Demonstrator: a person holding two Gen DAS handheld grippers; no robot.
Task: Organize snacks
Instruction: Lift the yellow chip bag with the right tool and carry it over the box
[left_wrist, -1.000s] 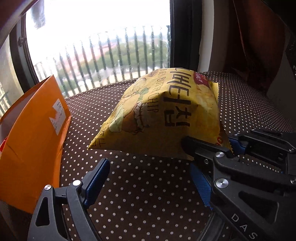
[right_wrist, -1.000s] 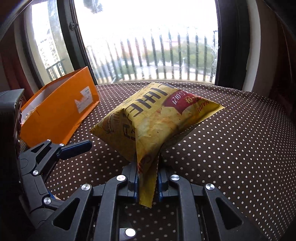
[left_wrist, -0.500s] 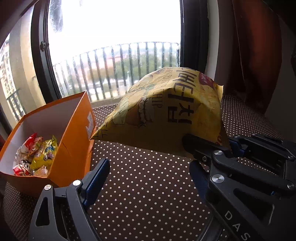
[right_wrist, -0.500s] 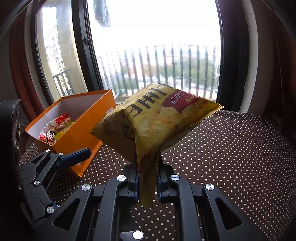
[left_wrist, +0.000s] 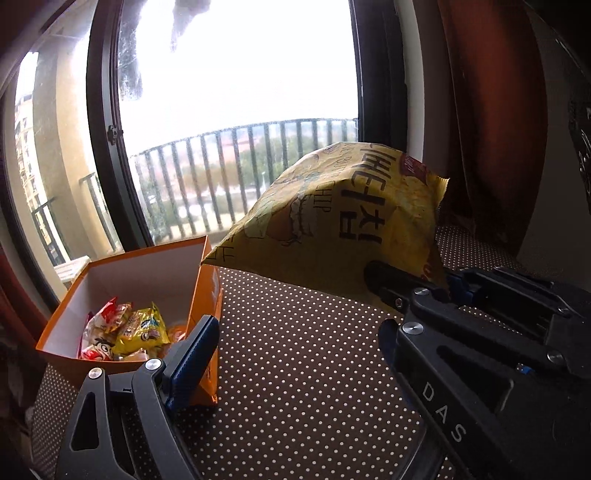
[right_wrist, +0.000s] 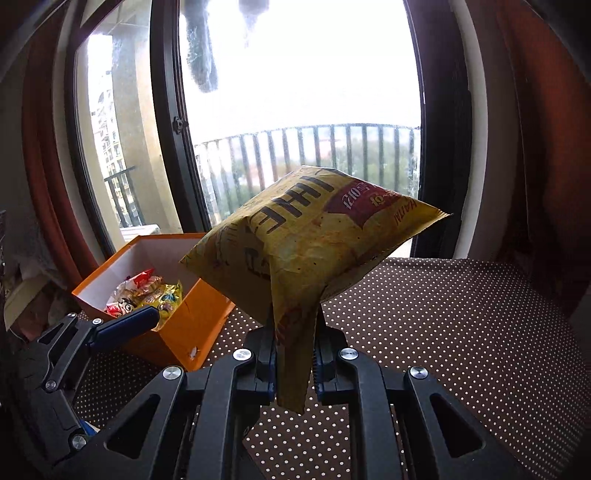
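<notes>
A big yellow chip bag (right_wrist: 306, 236) with black Korean letters hangs in the air above the dotted table. My right gripper (right_wrist: 293, 354) is shut on the bag's bottom corner and holds it up. The bag also shows in the left wrist view (left_wrist: 332, 225), to the right of an open orange box (left_wrist: 201, 291) that holds several small snack packets (left_wrist: 125, 332). My left gripper (left_wrist: 291, 354) is open and empty, low over the table beside the box. In the right wrist view the box (right_wrist: 192, 317) sits left of the bag, below it.
The table has a brown cloth with white dots (right_wrist: 461, 332). A large window with a dark frame (right_wrist: 173, 147) and balcony railing stands behind. Red-brown curtains (left_wrist: 491, 129) hang at the right.
Both grippers have risen. The chip bag has been lifted well above the table. The inside of the orange box with its snack packets has come into view.
</notes>
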